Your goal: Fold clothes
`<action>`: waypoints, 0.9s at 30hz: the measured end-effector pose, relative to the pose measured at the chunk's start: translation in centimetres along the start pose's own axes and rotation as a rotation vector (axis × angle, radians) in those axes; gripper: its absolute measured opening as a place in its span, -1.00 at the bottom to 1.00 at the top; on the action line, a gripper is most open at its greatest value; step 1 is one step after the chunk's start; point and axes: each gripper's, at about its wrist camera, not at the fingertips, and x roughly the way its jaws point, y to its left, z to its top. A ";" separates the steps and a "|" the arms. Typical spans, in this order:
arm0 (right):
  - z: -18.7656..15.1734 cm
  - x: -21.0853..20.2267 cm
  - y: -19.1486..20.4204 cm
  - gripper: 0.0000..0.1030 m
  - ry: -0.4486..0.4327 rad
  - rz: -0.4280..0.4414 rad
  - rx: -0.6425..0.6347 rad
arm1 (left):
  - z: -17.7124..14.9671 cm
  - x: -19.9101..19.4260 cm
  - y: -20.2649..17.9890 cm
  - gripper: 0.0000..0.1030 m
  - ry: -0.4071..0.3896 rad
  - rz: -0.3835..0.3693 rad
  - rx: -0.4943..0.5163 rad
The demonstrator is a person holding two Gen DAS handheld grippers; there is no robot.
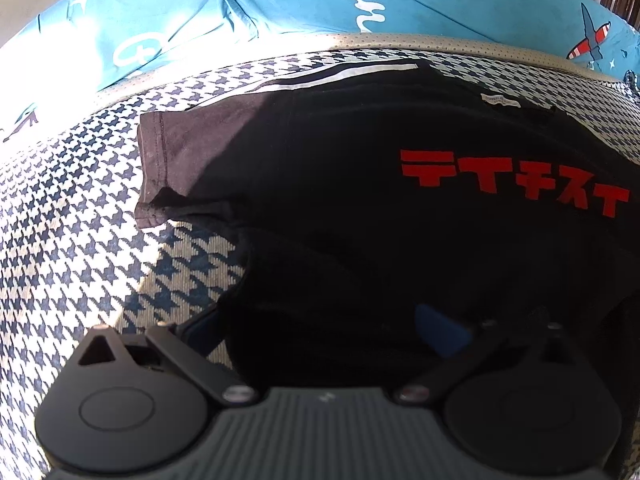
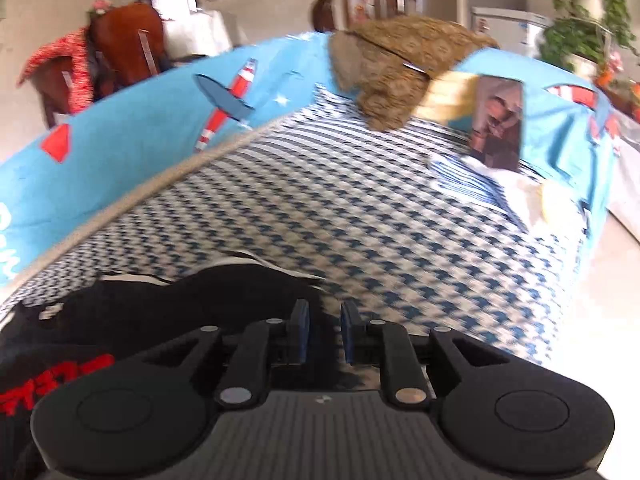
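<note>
A black T-shirt (image 1: pixel 360 200) with red block lettering (image 1: pixel 516 180) lies spread on a bed covered in a blue-and-white houndstooth cover (image 1: pixel 72 216). One short sleeve (image 1: pixel 168 164) sticks out flat from the shirt onto the houndstooth, its hem catching the sun and looking grey. Along the shirt's far edge, a black-and-white striped band (image 1: pixel 340 76) shows, and a small white label (image 1: pixel 500 100) sits near the collar.

The left gripper (image 1: pixel 320 328) hangs low over the shirt's near edge, its fingers spread wide: one blue pad (image 1: pixel 440 328) shows above the dark cloth, the other at the shirt's side edge is mostly hidden. Whether any cloth is caught between them I cannot tell.

The right gripper (image 2: pixel 324 332) is beside the shirt's rumpled edge (image 2: pixel 200 296), over the houndstooth, its blue fingers (image 2: pixel 301 332) drawn in to a narrow gap with nothing between them. This view is blurred.

Beyond the shirt, a bright blue sheet (image 2: pixel 132 120) printed with red-and-white aeroplanes borders the houndstooth cover. Farther from the shirt, on the same cover, lie a brown patterned cushion (image 2: pixel 400 64) and folded striped cloth (image 2: pixel 468 184).
</note>
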 end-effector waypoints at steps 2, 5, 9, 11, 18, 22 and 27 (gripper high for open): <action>0.1 0.5 1.3 -0.64 0.001 0.079 -0.034 | 0.1 -0.1 -0.1 1.00 -0.014 -0.003 -0.002; 0.3 1.2 3.7 -0.64 0.000 0.179 -0.072 | 0.5 -0.2 -0.2 1.00 -0.034 0.001 -0.005; 0.5 2.4 7.1 -0.63 -0.021 0.287 -0.133 | 1.2 0.2 0.1 1.00 -0.040 0.001 -0.030; 0.6 3.1 8.8 -0.53 -0.036 0.336 -0.166 | 1.4 0.4 0.4 1.00 -0.036 -0.001 -0.043; 0.8 6.4 12.8 -0.23 -0.033 0.455 -0.239 | 1.7 1.2 1.1 1.00 -0.021 0.000 -0.076; 0.9 7.7 14.7 -0.21 -0.031 0.494 -0.281 | 1.7 1.5 1.1 1.00 -0.014 0.002 -0.074; 0.6 8.4 17.2 -0.19 -0.026 0.549 -0.375 | 1.7 1.7 0.7 1.00 -0.012 0.004 -0.061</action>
